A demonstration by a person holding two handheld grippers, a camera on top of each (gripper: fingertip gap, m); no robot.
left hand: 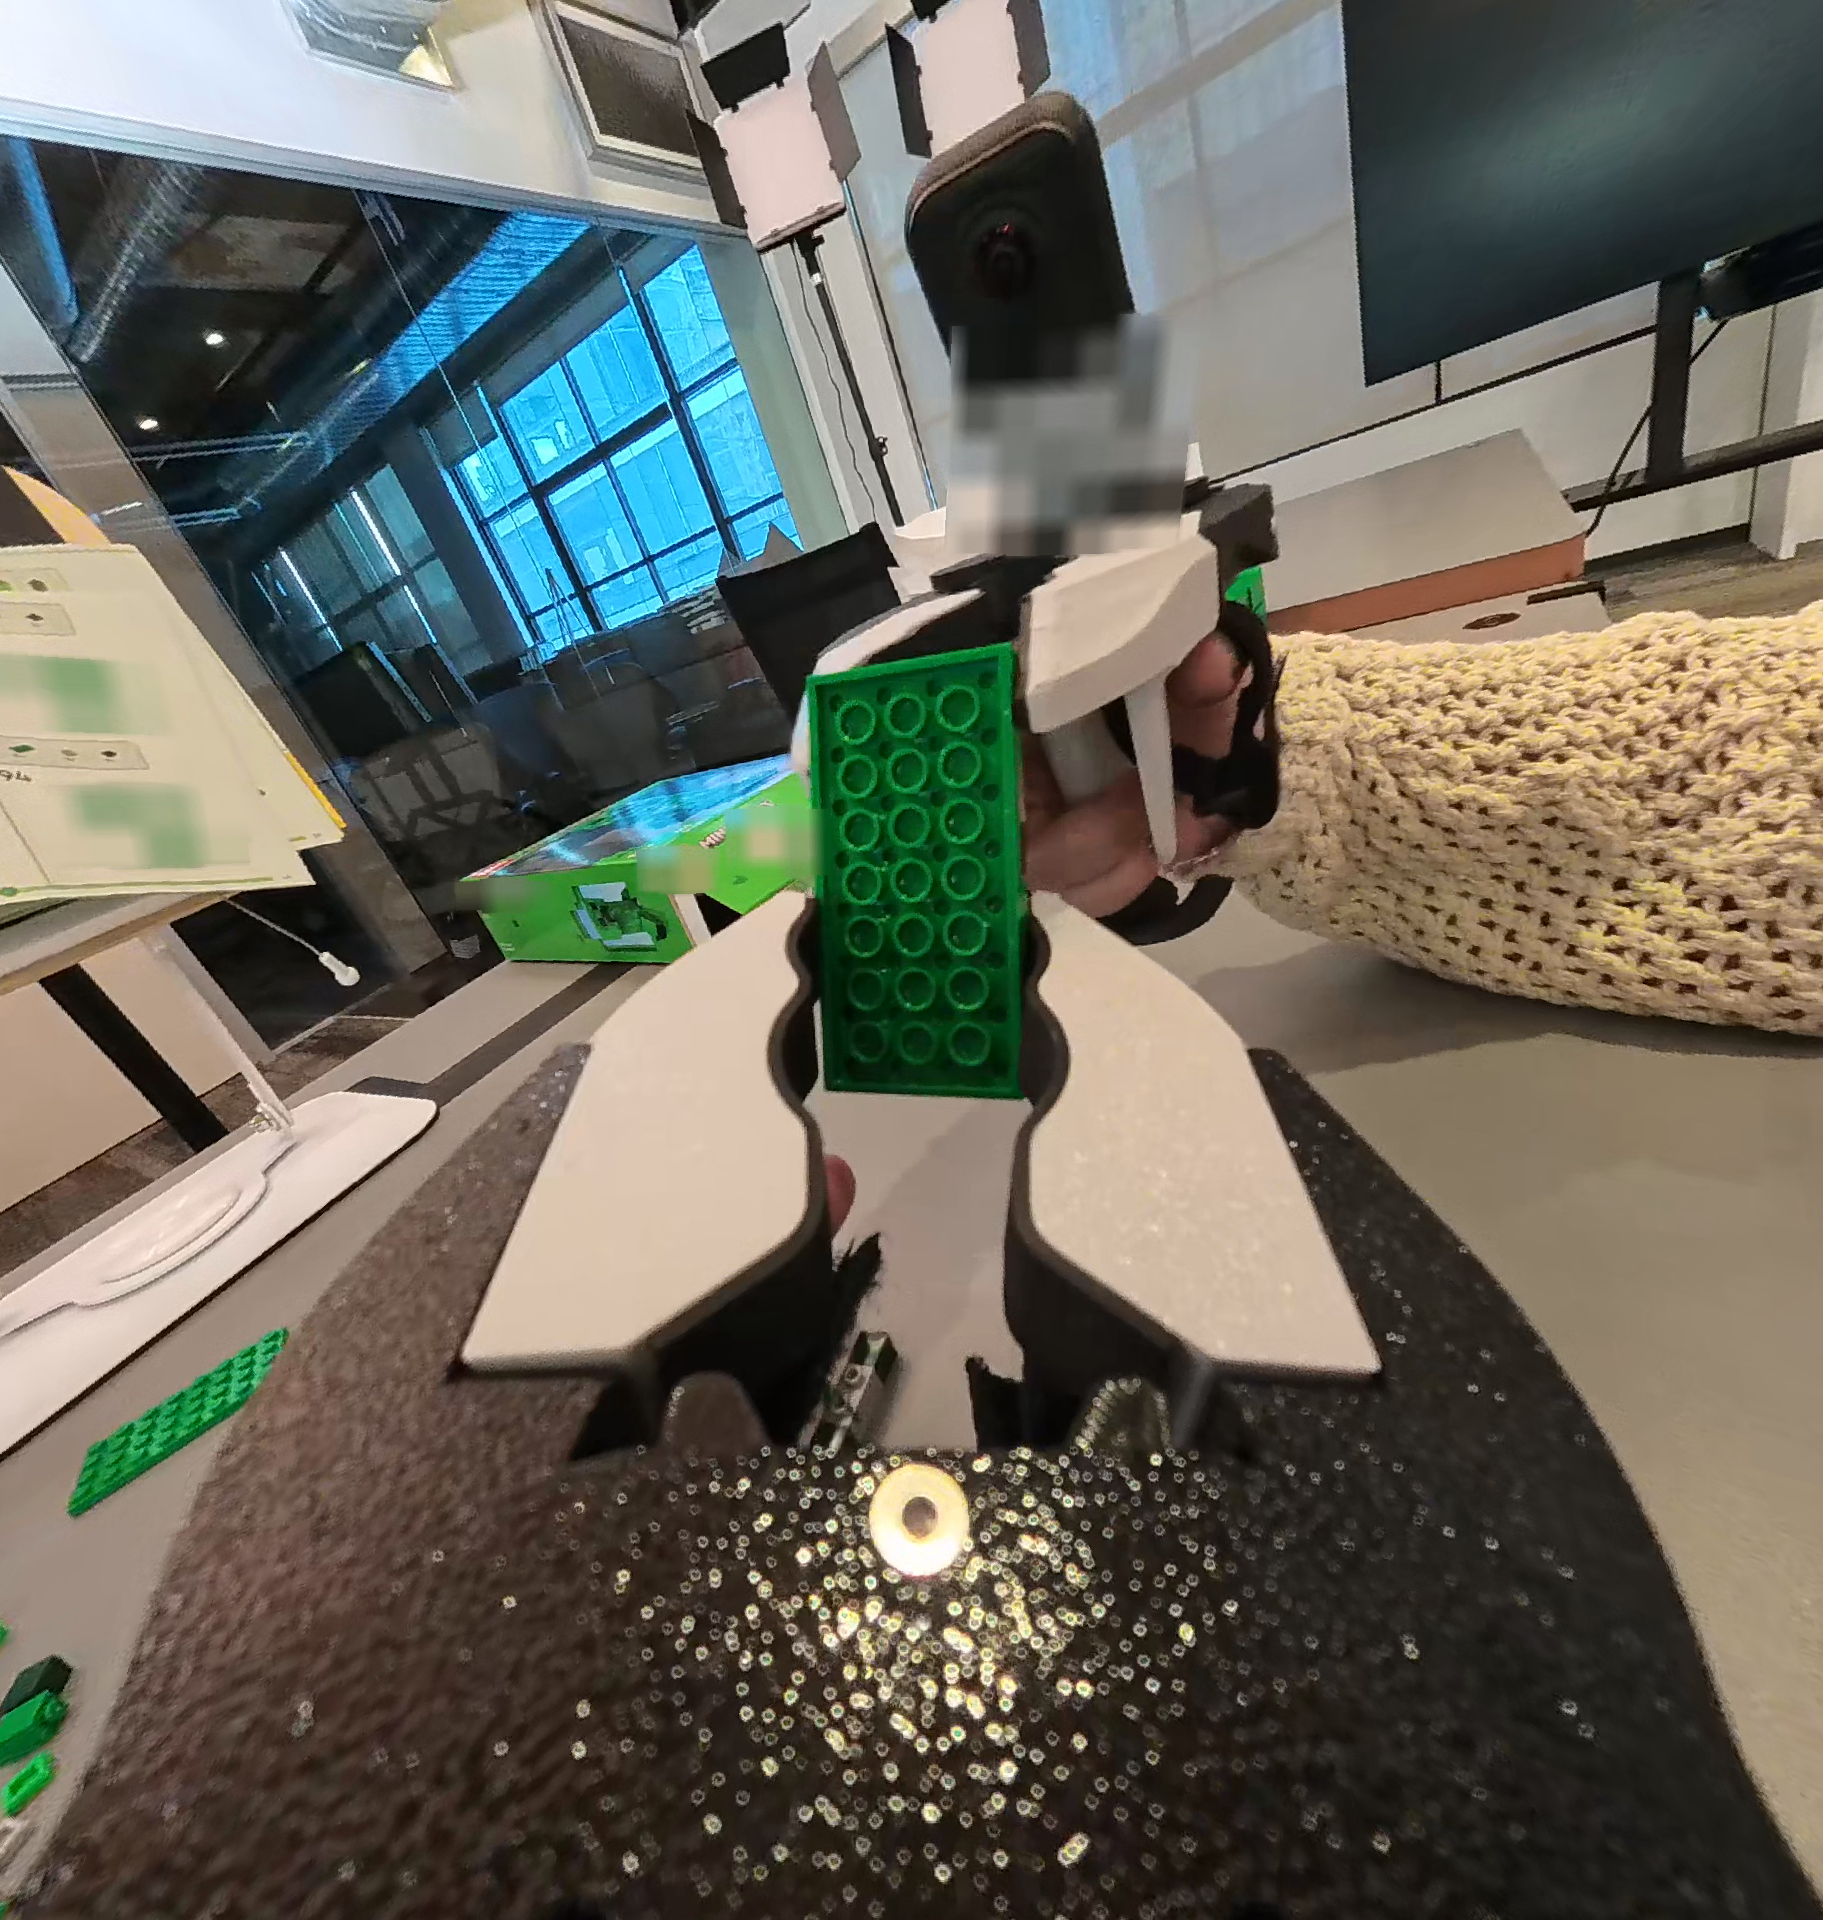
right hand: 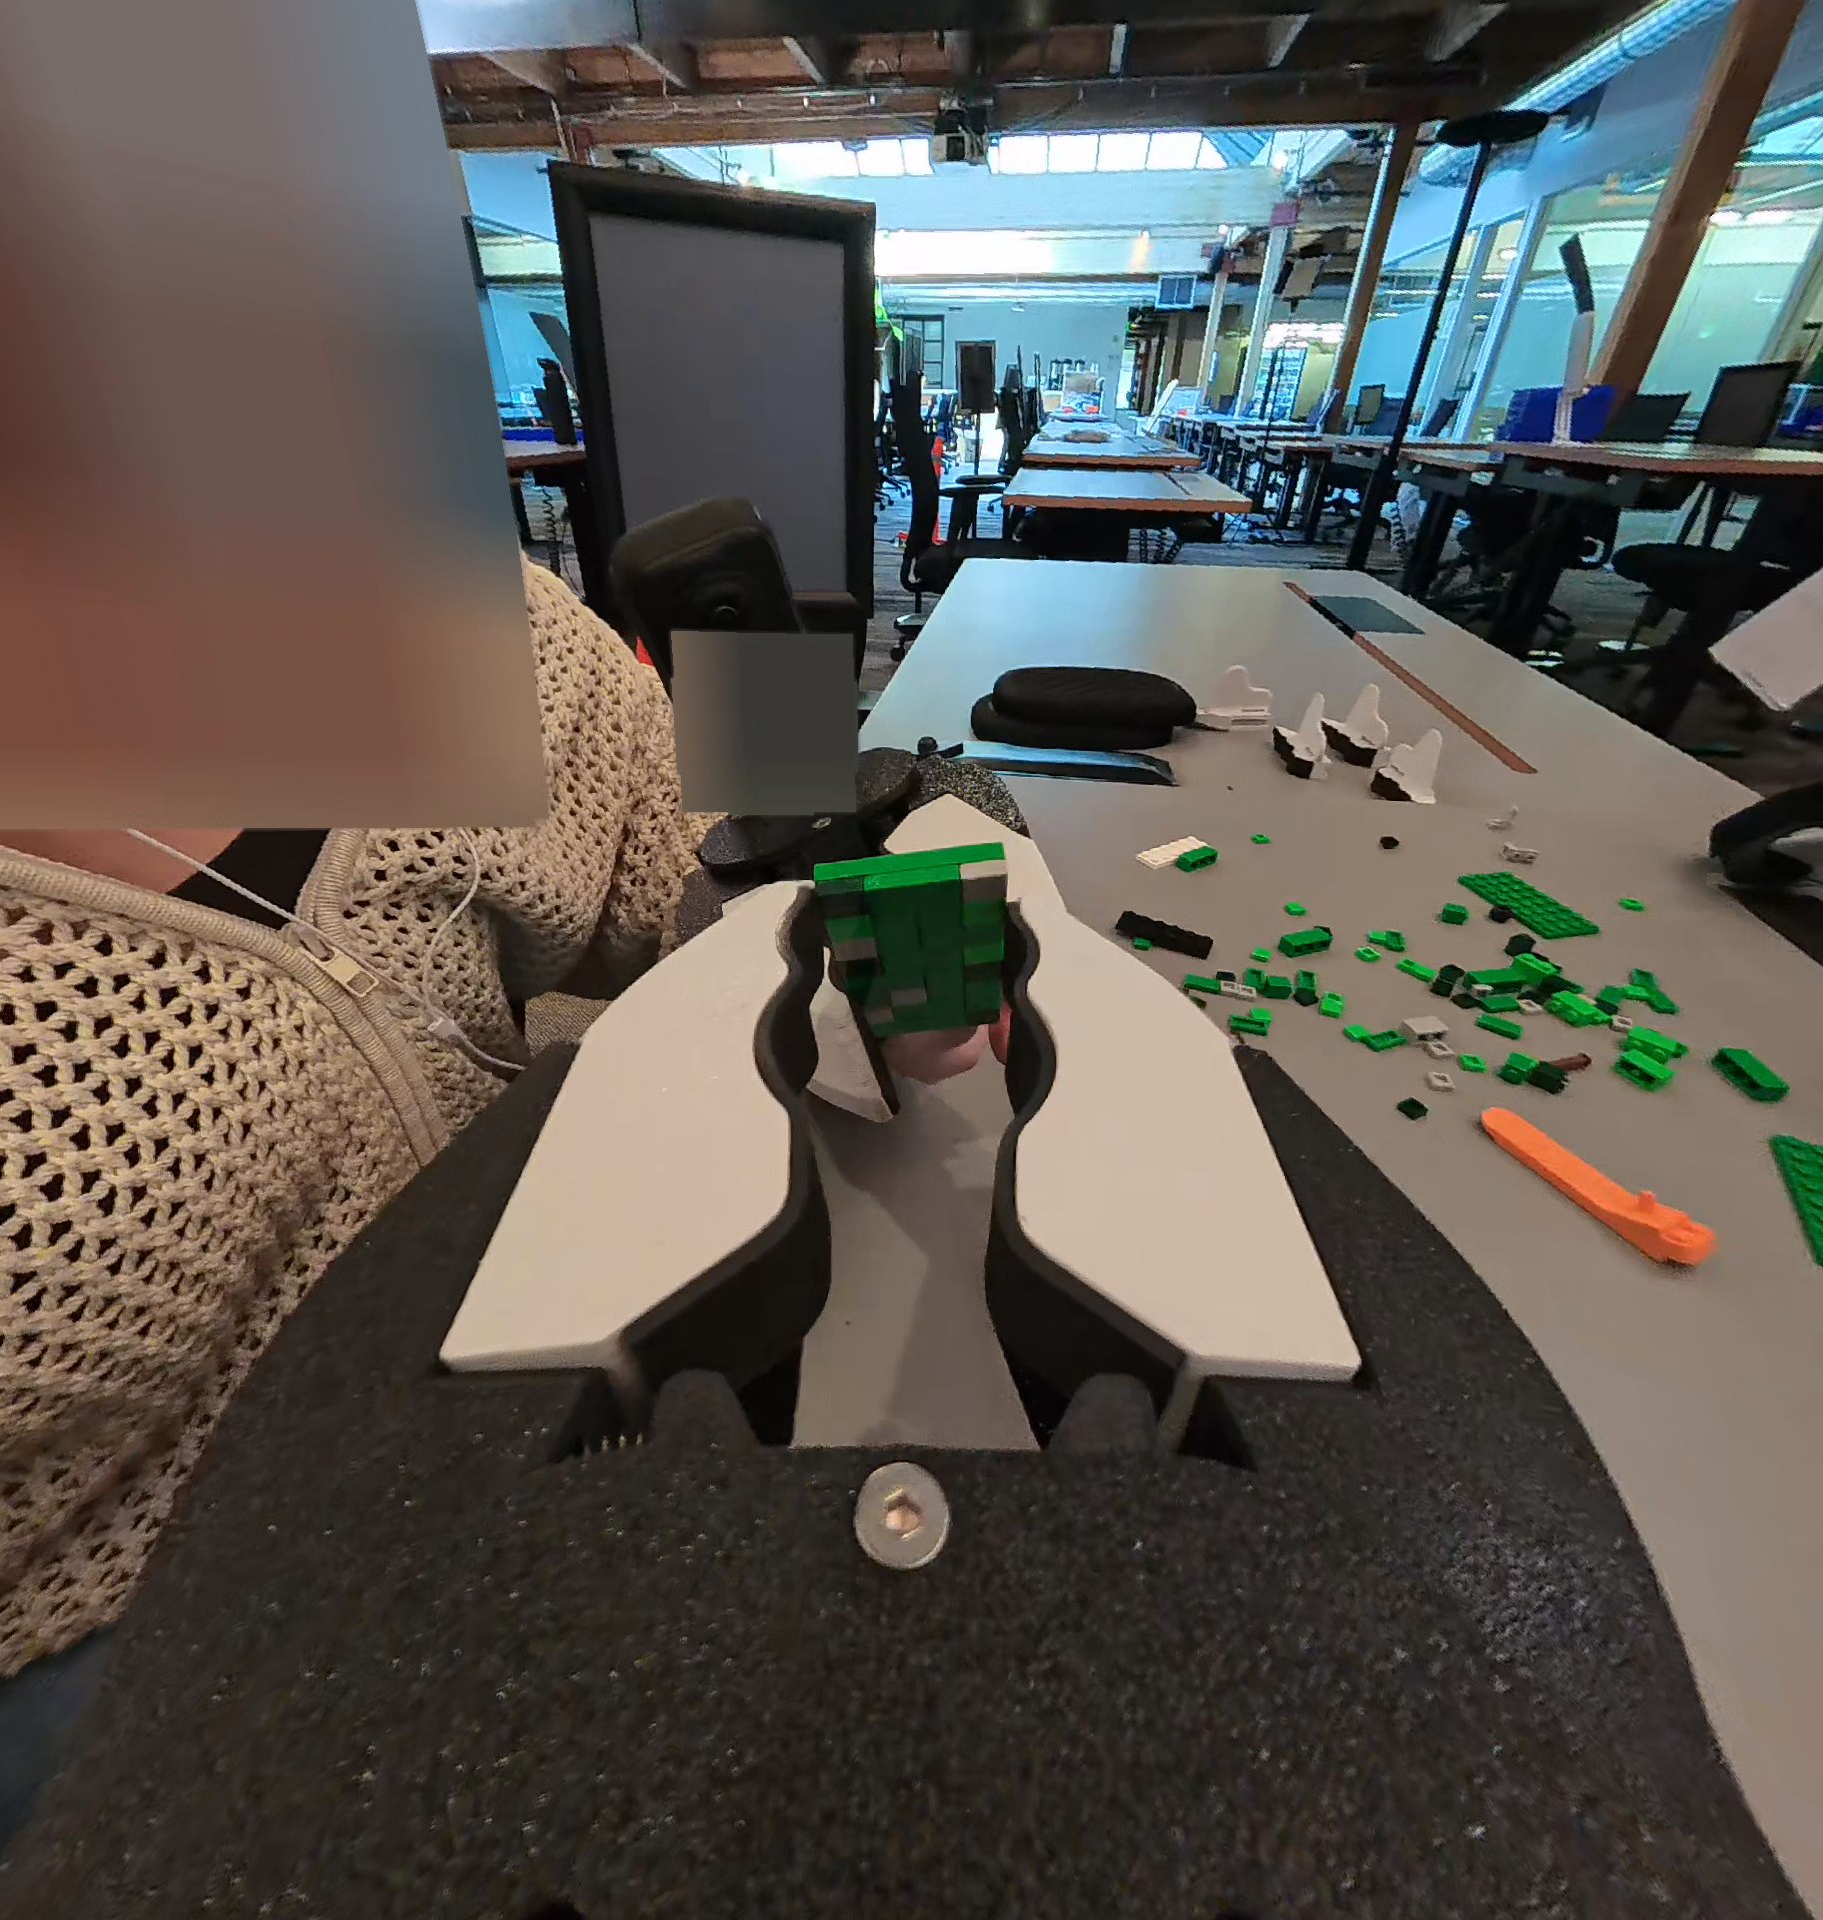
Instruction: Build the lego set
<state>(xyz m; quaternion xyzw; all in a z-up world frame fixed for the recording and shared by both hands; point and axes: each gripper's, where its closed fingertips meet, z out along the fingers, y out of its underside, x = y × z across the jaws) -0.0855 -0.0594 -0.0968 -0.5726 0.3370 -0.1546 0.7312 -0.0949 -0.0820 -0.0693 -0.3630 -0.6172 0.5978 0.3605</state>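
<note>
A green Lego plate assembly is held upright in the air between both grippers. The left wrist view shows its underside (left hand: 917, 873) with rings; the right wrist view shows its top (right hand: 912, 945), tiled in light green, dark green and grey. My left gripper (left hand: 922, 935) is shut on the assembly's lower part. My right gripper (right hand: 912, 935) is shut on the same assembly from the opposite side. The right gripper (left hand: 1115, 634) also shows in the left wrist view at the plate's far end, held by a hand in a cream knit sleeve.
Several loose green, black and white pieces (right hand: 1509, 987) lie on the grey table (right hand: 1146, 623), with an orange brick separator (right hand: 1593, 1195) and flat green plates (right hand: 1525, 904) (left hand: 174, 1423). An instruction booklet (left hand: 107, 727) stands at left; a green box (left hand: 616, 894) lies behind. Only a small space, under 4 cm, lies between the two pairs of fingers.
</note>
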